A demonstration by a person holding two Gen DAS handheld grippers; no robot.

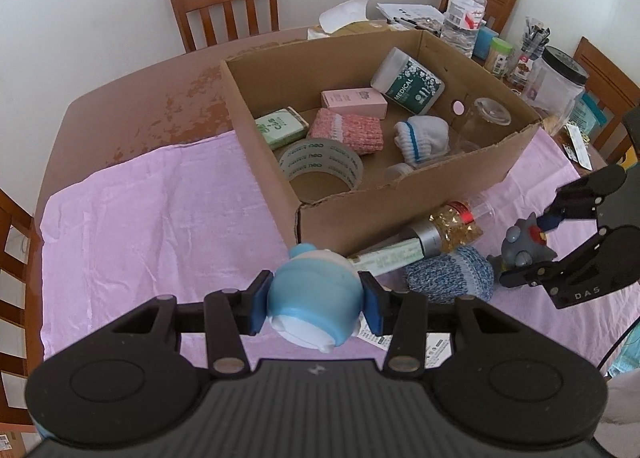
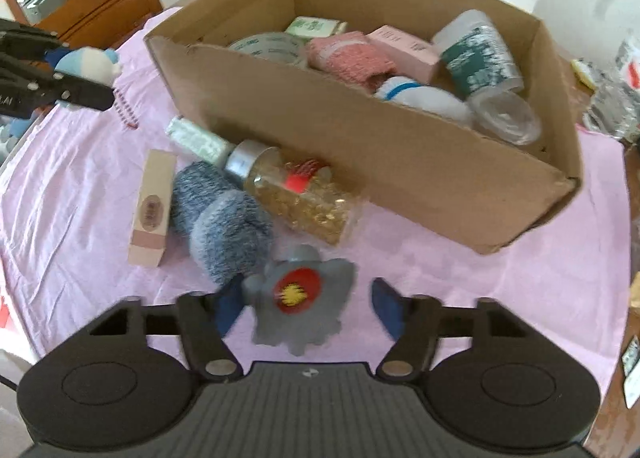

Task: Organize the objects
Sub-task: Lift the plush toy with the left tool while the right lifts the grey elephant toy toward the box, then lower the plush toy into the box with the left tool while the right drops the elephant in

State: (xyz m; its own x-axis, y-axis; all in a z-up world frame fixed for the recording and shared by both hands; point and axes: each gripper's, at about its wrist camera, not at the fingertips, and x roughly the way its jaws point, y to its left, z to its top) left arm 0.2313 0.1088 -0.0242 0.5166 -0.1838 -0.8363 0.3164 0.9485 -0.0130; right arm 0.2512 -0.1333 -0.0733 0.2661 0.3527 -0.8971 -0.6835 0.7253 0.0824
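the left gripper point(image 1: 316, 308) is clamped on a blue-and-white round toy point(image 1: 310, 298), a blue pad pressed to each flank, and it hangs over the pink cloth point(image 1: 140, 226) just short of the near corner of the cardboard box point(image 1: 400, 214). from this hand the open box lies ahead and a little to the right, its long side running away toward the far right — so the toy would have to clear the near wall before it goes down among the tape roll point(image 1: 320, 168) and socks. the right gripper point(image 2: 306, 308) has a grey figure with a red disc point(image 2: 300, 292) between its pads; the left pad touches it, the right pad shows a gap in the blurred frame, so a firm hold cannot be told. that hand sits nearer the box's long front wall.
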